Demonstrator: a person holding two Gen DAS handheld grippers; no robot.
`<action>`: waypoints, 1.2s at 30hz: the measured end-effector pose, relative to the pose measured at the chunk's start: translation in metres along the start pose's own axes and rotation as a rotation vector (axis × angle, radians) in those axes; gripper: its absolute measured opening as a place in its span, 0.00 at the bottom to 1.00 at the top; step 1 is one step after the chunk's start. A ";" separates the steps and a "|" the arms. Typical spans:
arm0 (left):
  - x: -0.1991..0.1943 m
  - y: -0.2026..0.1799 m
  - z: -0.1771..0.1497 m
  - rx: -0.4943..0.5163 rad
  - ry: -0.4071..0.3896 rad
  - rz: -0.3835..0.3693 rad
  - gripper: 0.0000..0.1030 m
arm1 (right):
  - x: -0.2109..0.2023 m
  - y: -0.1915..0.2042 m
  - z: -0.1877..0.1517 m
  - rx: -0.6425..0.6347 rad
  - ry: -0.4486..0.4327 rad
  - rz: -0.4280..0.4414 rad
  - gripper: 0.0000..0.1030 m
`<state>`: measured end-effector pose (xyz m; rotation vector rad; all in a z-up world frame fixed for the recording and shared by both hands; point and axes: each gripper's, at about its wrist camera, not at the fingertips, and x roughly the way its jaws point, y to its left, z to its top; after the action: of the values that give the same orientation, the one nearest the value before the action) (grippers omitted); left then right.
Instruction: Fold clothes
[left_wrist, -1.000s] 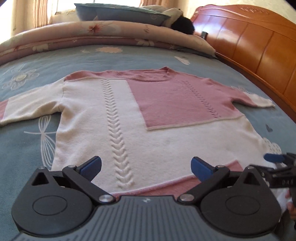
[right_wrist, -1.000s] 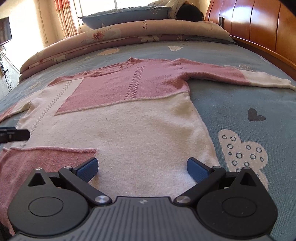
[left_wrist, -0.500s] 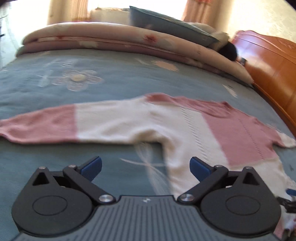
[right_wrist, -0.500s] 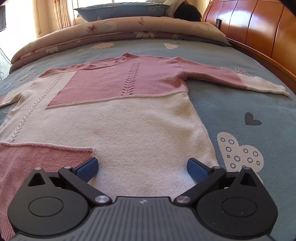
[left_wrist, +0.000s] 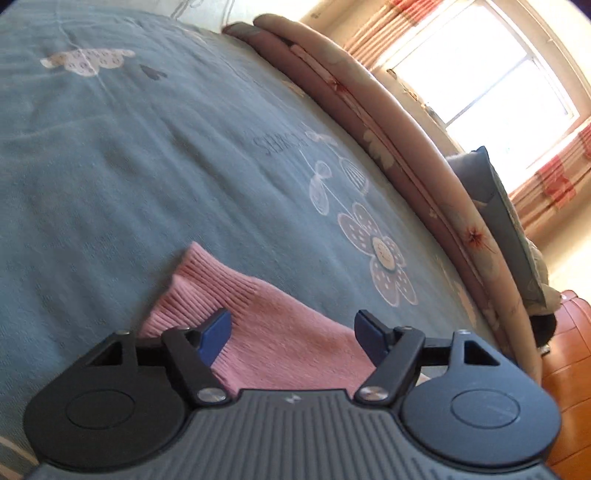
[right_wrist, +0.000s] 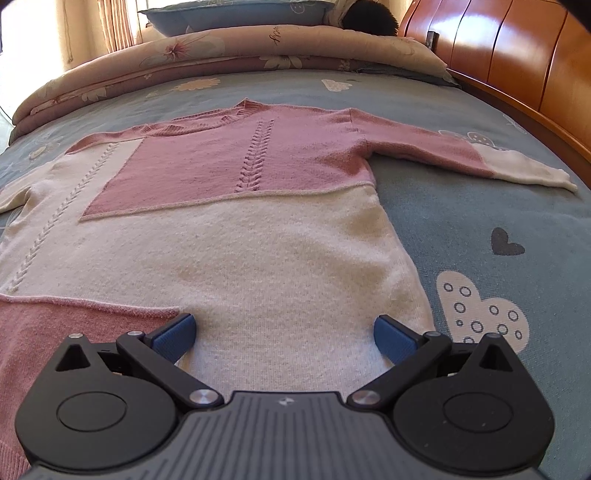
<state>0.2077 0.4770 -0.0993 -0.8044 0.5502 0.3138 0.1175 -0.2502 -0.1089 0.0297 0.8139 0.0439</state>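
The bed (right_wrist: 480, 206), covered by a blue-grey sheet printed with flowers and hearts, fills both views. In the right wrist view a wooden headboard (right_wrist: 517, 55) runs along the 2 o'clock edge and a rolled floral quilt (right_wrist: 221, 55) lies across 12 o'clock, with a blue pillow (right_wrist: 236, 13) on top of it. The pink and cream sweater (right_wrist: 258, 240) lies flat on the sheet, front up, its neck toward 12 o'clock, one sleeve stretched out toward 3 o'clock with a cream cuff at its end, and its hem at 6 o'clock.

The right gripper (right_wrist: 284, 332) hangs over the hem with its fingers spread wide; cream knit lies between them, but the pads do not press on it. In the left wrist view, which is rolled over, the left gripper (left_wrist: 291, 334) is at the sweater's other sleeve (left_wrist: 258, 314), whose ribbed pink cuff points toward 10 o'clock. Its fingers are closing, with the pink sleeve between them and not yet pinched.
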 end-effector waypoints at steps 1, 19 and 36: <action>-0.004 -0.003 0.002 0.013 -0.028 0.054 0.71 | 0.000 0.000 0.000 -0.001 -0.001 0.000 1.00; 0.033 -0.219 -0.138 0.330 0.375 -0.338 0.78 | 0.002 0.000 -0.002 0.004 -0.034 -0.002 1.00; 0.039 -0.232 -0.153 0.348 0.408 -0.304 0.81 | 0.003 -0.003 -0.006 -0.020 -0.077 0.025 1.00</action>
<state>0.2945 0.2118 -0.0708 -0.6009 0.8249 -0.2294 0.1148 -0.2533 -0.1151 0.0224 0.7359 0.0746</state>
